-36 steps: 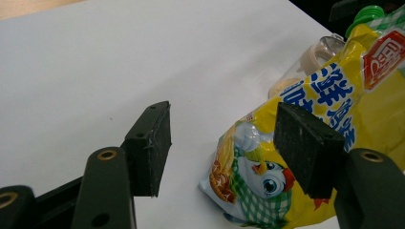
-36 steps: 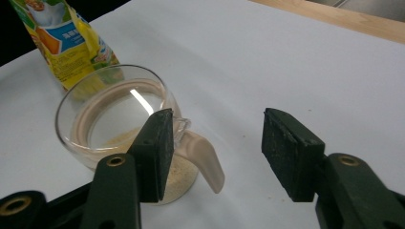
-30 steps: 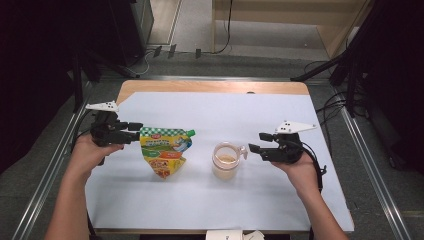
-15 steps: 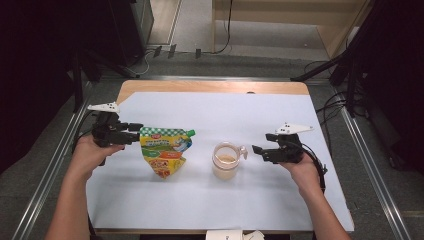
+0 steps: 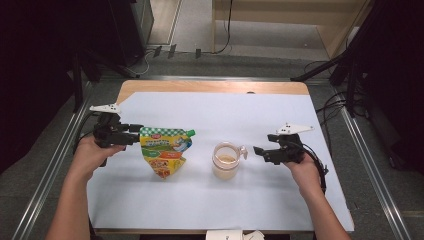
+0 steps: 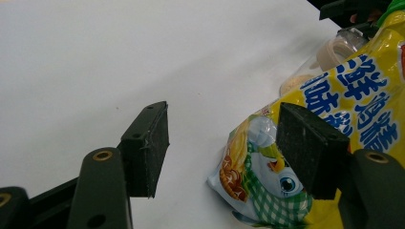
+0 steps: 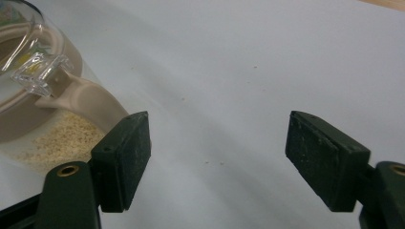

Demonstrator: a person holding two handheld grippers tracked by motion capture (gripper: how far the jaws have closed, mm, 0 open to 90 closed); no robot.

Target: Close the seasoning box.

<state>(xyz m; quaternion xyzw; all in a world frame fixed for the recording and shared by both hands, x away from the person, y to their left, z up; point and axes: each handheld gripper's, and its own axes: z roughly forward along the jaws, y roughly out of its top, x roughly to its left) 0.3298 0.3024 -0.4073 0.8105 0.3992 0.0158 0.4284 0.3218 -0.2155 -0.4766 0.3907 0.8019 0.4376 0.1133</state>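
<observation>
1. Black and held in the person's left hand, the left gripper (image 5: 134, 135) sits at the 9 o'clock side of the white sheet (image 5: 220, 120), pointing toward 3 o'clock. Its jaws stand apart. In the left gripper view the left gripper (image 6: 224, 148) has one pad over bare sheet and the other in front of the pouch's printed face; whether that pad touches the pouch I cannot tell.

2. Yellow with a green checked band and a green cap, the pouch (image 5: 164, 151) lies flat just at the 3 o'clock side of the left gripper's tips. Its cap points toward 3 o'clock and its narrow end toward 6 o'clock. In the left gripper view the pouch (image 6: 334, 114) shows blue lettering and a cartoon chick.

3. Clear, with a beige rim, the jar (image 5: 226, 161) stands upright near the middle of the sheet, between the pouch and the right gripper and apart from both. Pale grains lie in its bottom. A clear tab at its rim points toward 3 o'clock. The right gripper view shows the jar (image 7: 52, 119) at the 9 o'clock edge, just beyond one pad.

4. Black again, the right gripper (image 5: 257, 150) is held in the person's right hand at the 3 o'clock side of the jar, pointing toward 9 o'clock at the tab. Its jaws have just been opening and stand wide, with only bare sheet between them in the right gripper view (image 7: 217, 160).
</observation>
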